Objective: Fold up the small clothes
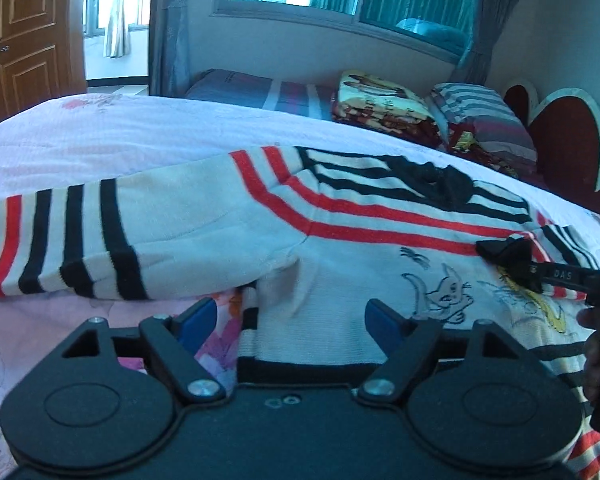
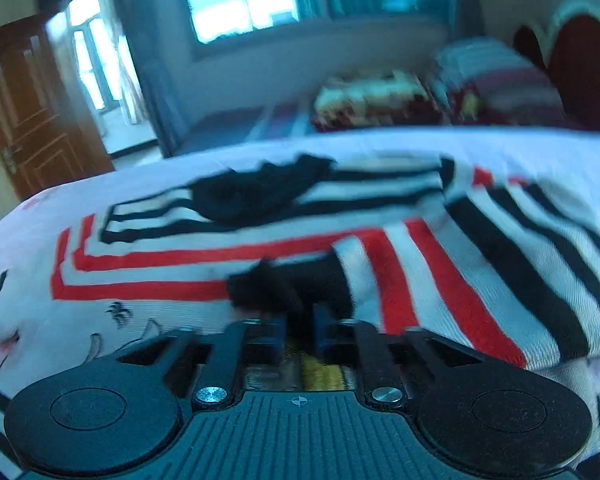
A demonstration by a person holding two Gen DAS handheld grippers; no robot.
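A small white sweater [image 1: 340,216] with red and black stripes and a cartoon print lies spread on the bed. Its left sleeve [image 1: 80,240] lies folded across toward the left. My left gripper [image 1: 292,316] is open, low over the sweater's lower body, holding nothing. My right gripper [image 2: 300,324] is shut on the black cuff [image 2: 284,280] of the right sleeve [image 2: 460,264], which is pulled over the sweater's chest. The right gripper also shows in the left wrist view [image 1: 516,260], pinching the cuff. The right wrist view is blurred.
The bed has a pink floral cover [image 1: 100,132]. Folded blankets and pillows [image 1: 384,100] are stacked at the far side by a red heart-shaped headboard [image 1: 564,136]. A window and curtains are behind, a brown door [image 1: 24,32] at far left.
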